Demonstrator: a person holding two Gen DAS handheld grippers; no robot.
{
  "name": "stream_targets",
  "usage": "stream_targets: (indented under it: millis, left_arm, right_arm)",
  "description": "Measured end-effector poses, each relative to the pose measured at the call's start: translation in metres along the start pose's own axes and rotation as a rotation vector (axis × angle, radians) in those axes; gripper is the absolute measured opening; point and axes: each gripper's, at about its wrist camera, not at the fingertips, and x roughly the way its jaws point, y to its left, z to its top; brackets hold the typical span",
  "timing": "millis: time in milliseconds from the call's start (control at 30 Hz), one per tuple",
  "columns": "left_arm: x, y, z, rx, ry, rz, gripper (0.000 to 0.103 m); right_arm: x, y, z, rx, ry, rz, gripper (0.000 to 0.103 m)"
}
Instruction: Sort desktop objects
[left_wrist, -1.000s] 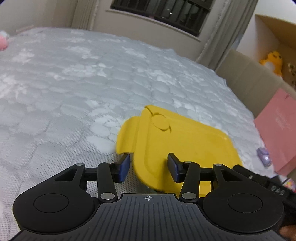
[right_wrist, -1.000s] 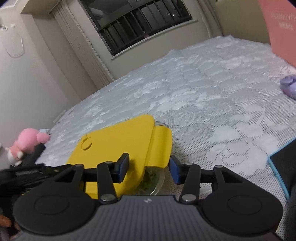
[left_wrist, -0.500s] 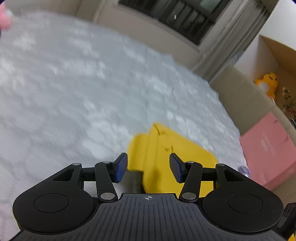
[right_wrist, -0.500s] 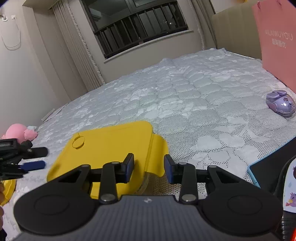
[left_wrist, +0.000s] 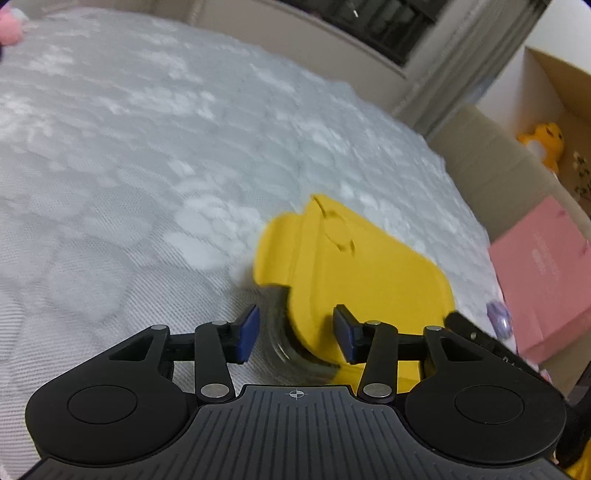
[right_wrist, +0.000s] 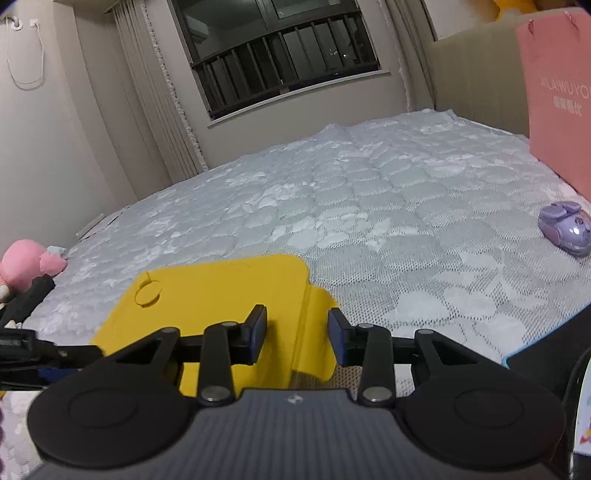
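A yellow lid (left_wrist: 354, 266) covers a clear container (left_wrist: 284, 343) on the quilted bed; the lid also shows in the right wrist view (right_wrist: 221, 295). My left gripper (left_wrist: 295, 334) is open, its blue-padded fingers on either side of the container's near end. My right gripper (right_wrist: 297, 332) is open, its fingers on either side of the lid's flap at the opposite end. A purple mouse (right_wrist: 565, 230) lies on the bed at the right. The container's contents are hidden under the lid.
A pink paper bag (right_wrist: 557, 107) stands at the bed's right edge, also in the left wrist view (left_wrist: 546, 273). A pink plush toy (right_wrist: 26, 264) lies at the left. A dark tablet with a blue edge (right_wrist: 550, 343) lies near right. A cardboard box (left_wrist: 554, 122) holds a yellow plush.
Both grippers have moved over the container's ends. The right gripper's jaws have narrowed a little around the lid's flap. The left view has swung and is blurred.
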Motion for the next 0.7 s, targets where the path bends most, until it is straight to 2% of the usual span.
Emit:
stream_targets:
  millis: [167,300,467,567,700]
  left_arm:
    - [-0.034,-0.007,0.009,-0.004,-0.119,-0.057,0.053]
    - [-0.025,-0.027,0.018,0.052,-0.066,-0.110,0.052]
    - [0.015,-0.029,0.014,0.027,0.038,-0.068,0.047]
    - [0.018,-0.033,0.004,0.074,0.015,-0.028,0.047]
    - [0.017,-0.044,-0.006,0.145,0.000,0.026,0.051]
  right_arm:
    - [0.012,0.004,0.008,-0.027,0.003,-0.016,0.039]
    - [0.018,0.011,0.010,-0.085,-0.006,-0.022,0.039]
    - [0.012,0.009,0.010,-0.081,-0.021,-0.033,0.039]
    - [0.000,0.005,0.012,-0.068,-0.071,-0.040,0.039]
    - [-0.002,0.016,0.016,-0.114,-0.094,-0.040,0.039]
